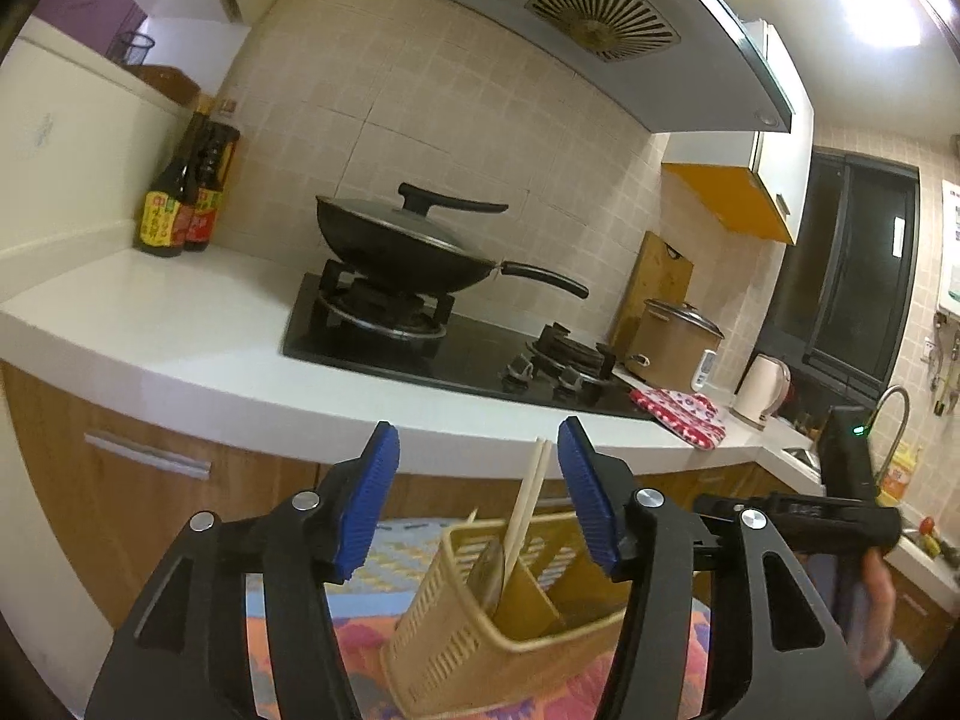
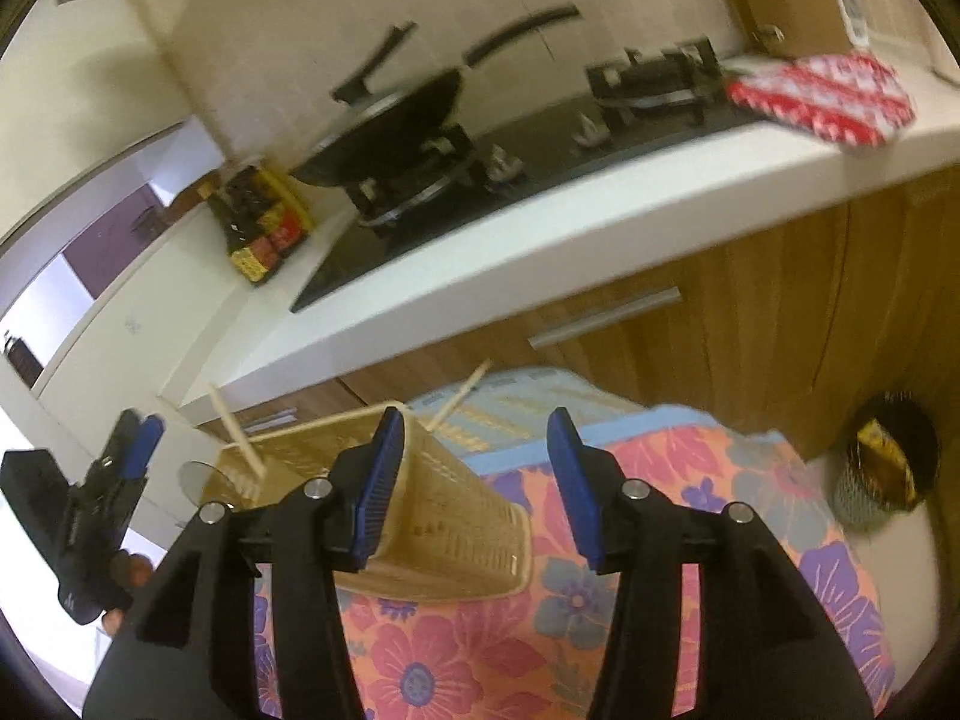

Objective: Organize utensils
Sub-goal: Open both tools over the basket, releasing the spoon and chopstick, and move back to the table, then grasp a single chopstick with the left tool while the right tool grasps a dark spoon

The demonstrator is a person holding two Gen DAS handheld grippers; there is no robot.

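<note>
Left tongs [image 1: 478, 441] released, right tongs [image 2: 474, 429] released, chopsticks [image 1: 528, 498] in basket [image 1: 456, 618] (floral cloth [image 2: 456, 648] beneath)

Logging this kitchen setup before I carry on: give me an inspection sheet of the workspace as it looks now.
Surface: floral cloth below a white counter.
Job's things: woven caddy on the cloth, chopsticks upright inside.
Clutter: lidded wok, sauce bottles, red cloth, rice cooker, kettle.
Grippers: left tongs open, empty; right tongs open, empty.
Cables: nothing seen.
Surroundings: wood cabinets, range hood, bin.
</note>
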